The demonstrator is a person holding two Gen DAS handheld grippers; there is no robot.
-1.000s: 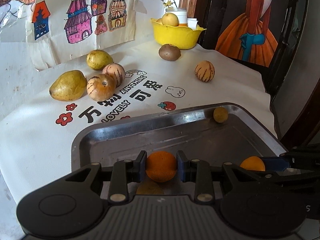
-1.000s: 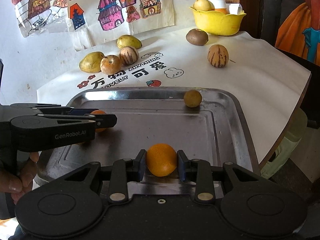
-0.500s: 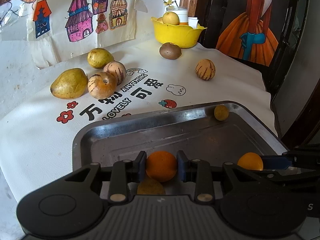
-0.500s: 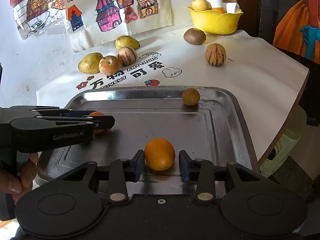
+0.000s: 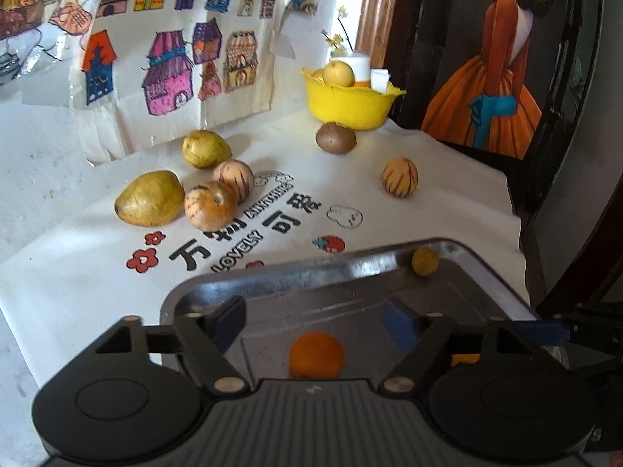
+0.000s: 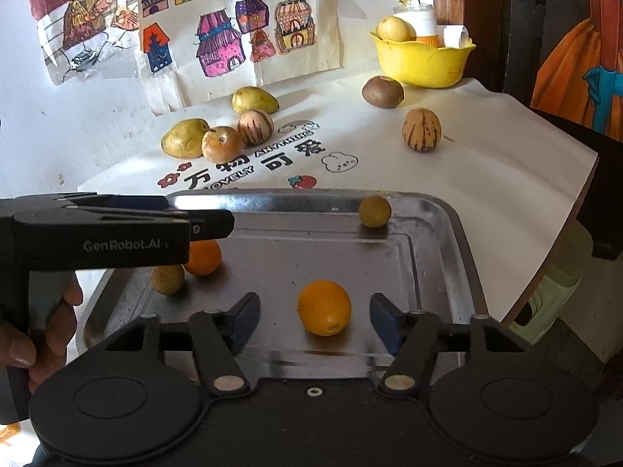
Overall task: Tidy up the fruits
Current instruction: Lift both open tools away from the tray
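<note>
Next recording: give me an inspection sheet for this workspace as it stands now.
Surface: white printed cloth under a metal tray.
Job's things: two oranges and two small yellowish fruits in tray; pears and striped fruit on cloth.
Clutter: yellow bowl holding fruit and containers.
Tongs: left gripper and right gripper both opening, pads clear of oranges.
Cables: nothing seen.
Surroundings: house drawings on wall.

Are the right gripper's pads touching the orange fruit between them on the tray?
Apart. The right wrist view shows bare tray on both sides of the orange fruit; the right gripper is opening, its pads clear of it.
</note>
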